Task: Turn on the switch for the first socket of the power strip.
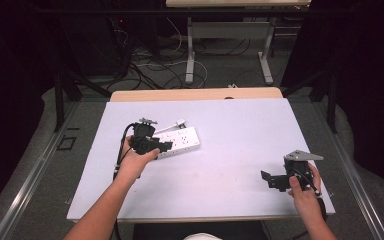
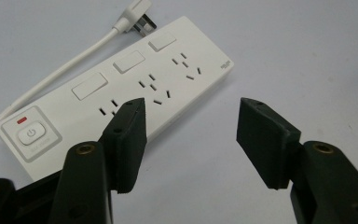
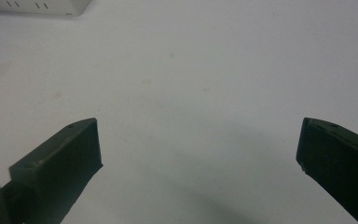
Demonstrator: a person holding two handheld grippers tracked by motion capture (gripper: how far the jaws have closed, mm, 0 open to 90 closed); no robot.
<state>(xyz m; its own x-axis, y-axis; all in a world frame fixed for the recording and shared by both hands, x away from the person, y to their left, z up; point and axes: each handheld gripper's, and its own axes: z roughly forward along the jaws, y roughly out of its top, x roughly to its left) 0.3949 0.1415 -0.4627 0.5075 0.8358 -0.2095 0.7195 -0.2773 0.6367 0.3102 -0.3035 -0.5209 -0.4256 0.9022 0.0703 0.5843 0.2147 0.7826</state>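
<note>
White plastic is what we work at: a long white plastic power strip [image 1: 180, 140] lies flat on the pale lilac tabletop [image 1: 220, 165], left of the middle, tilted a little so its far end points up and to the right in the high view. In the left gripper view we see its face clearly [image 2: 116, 93]: a grey power button with a small red light at the near end, three blank rectangular switches along one edge, and three groups of socket slots along the other. Its white cord [image 2: 51, 79] runs along the far side of the body and ends in a white plug [image 2: 137, 21] lying on the table just beyond the strip's far end.

Our left gripper [image 2: 191, 135], a black two-jaw tool, hovers just at the strip's near long edge. Its jaws stand apart with nothing between them but bare table; one jaw tip overlaps the strip's socket side in that view, the other sits over the tabletop beside it, and neither presses on the strip. In the high view our left hand [image 1: 135, 162] holds this gripper at the strip's left end.

Our right gripper [image 1: 275, 179], black with a grey three-cornered plate on top, rests low near the table's right front corner, well apart from the strip. Its jaws are spread wide over bare tabletop in the right gripper view [image 3: 198, 149].
</note>
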